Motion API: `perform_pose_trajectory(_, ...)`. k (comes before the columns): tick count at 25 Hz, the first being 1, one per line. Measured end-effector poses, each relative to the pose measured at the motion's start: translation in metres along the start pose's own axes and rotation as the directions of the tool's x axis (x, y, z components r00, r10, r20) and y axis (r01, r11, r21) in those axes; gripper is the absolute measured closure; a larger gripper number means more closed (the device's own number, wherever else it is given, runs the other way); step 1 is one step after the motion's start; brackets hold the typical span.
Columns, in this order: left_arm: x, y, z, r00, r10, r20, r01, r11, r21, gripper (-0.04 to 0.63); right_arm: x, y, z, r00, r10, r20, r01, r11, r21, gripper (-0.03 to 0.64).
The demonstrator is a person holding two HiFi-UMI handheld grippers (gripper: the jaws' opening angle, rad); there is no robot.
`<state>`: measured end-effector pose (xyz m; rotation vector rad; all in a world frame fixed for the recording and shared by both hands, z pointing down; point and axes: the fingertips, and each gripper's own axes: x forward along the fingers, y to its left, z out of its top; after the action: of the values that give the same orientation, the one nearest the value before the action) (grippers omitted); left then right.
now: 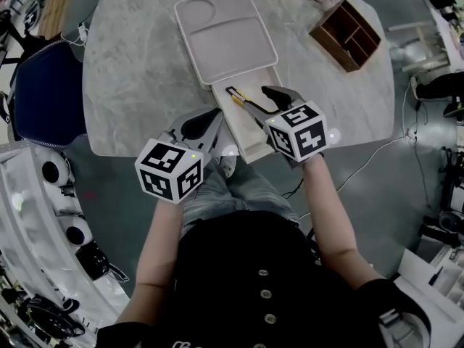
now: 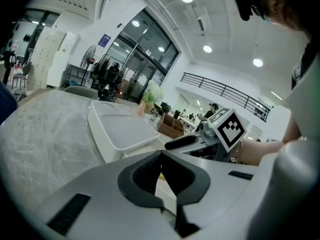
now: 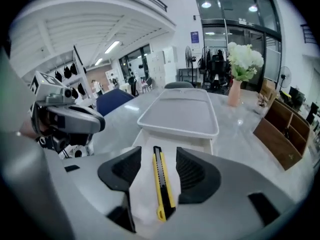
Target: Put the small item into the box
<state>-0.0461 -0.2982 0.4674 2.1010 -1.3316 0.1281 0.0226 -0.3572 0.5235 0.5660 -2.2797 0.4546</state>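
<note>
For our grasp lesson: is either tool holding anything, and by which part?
Neither holds anything: the right tool stands open over the utility knife, which lies in the box.

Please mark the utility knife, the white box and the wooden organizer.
utility knife (image 3: 161,181): right gripper view, middle of its yellow and black body.
white box (image 1: 245,130): head view, bare floor inside it.
wooden organizer (image 1: 346,35): head view, among its inner compartments.

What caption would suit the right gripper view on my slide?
Open right claw above a yellow-and-black utility knife lying in the white rectangular plastic box on the grey marble table.
</note>
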Motion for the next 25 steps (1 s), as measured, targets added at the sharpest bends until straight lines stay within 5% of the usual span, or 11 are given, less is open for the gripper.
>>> perform_pose_trajectory(5,0.000,-0.017,0.016,1.000,-0.024,-0.014,0.025,0.996,0.081,0.578,-0.033,-0.001,0.034,0.975,0.011,0.222,-0.038,0.992,0.118,0.402)
perform_pose_trajectory(10,0.006,-0.029,0.033,0.999,-0.042,-0.009,0.043,0.993,0.114,0.578,-0.065,-0.001,0.065,0.901,0.027,0.432,-0.100,0.984,0.147,0.445)
perform_pose_trajectory(25,0.027,-0.069,0.106,0.990,-0.117,0.074,0.096,0.967,0.234,0.578,-0.148,-0.007,0.105,0.760,0.004,0.650,-0.156,0.972,0.177,0.548)
